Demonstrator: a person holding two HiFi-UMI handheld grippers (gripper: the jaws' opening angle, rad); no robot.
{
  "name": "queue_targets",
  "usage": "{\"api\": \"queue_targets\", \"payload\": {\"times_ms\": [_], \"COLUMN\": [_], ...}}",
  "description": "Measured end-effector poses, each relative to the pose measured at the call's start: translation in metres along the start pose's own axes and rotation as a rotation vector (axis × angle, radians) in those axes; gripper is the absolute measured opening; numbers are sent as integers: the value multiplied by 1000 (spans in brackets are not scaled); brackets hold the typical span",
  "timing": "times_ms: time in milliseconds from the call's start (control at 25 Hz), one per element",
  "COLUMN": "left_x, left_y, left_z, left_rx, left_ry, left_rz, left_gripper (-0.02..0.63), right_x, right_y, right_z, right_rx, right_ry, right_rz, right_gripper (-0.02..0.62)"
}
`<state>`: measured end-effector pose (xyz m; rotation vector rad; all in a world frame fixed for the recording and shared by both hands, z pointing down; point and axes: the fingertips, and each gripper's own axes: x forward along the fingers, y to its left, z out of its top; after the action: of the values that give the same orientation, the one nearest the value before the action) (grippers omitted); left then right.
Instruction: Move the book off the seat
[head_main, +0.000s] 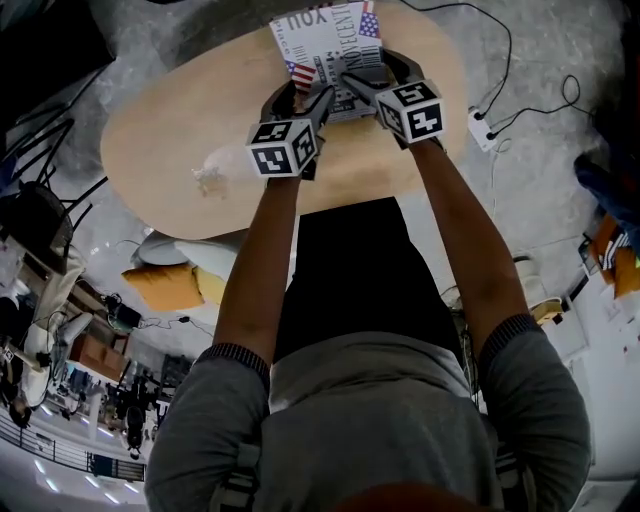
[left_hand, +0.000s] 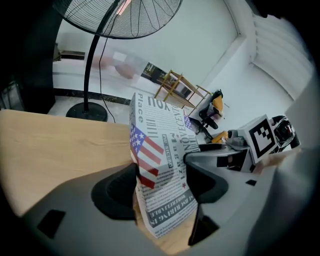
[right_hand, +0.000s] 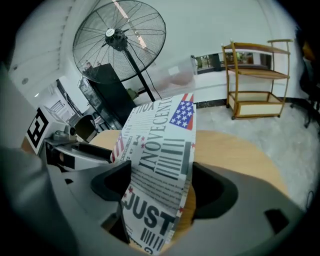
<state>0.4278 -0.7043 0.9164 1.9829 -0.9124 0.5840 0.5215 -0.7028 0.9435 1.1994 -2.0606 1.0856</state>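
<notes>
The book, white with black print and a US flag on its cover, stands on edge over the far part of the round wooden table. My left gripper is shut on the book, and its pads press both faces in the left gripper view, where the gripper fills the foreground. My right gripper straddles the same book from the right. The right gripper has its jaws spread: one pad lies against the cover, and a slim gap shows at the other.
A crumpled pale scrap lies on the near left of the table. A power strip with cables sits on the floor to the right. A standing fan and a wooden shelf rack stand beyond the table.
</notes>
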Motion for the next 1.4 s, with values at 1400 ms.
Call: {"api": "queue_targets", "payload": {"times_ms": [1400], "left_x": [-158], "left_y": [-94], "left_z": [56], "left_rx": [86], "left_ry": [-159], "left_rz": [76], "left_gripper": [341], "right_x": [-177], "right_y": [93], "right_z": [61], "right_rx": [-122], "right_ry": [-101], "right_rz": [94], "right_gripper": [422]}}
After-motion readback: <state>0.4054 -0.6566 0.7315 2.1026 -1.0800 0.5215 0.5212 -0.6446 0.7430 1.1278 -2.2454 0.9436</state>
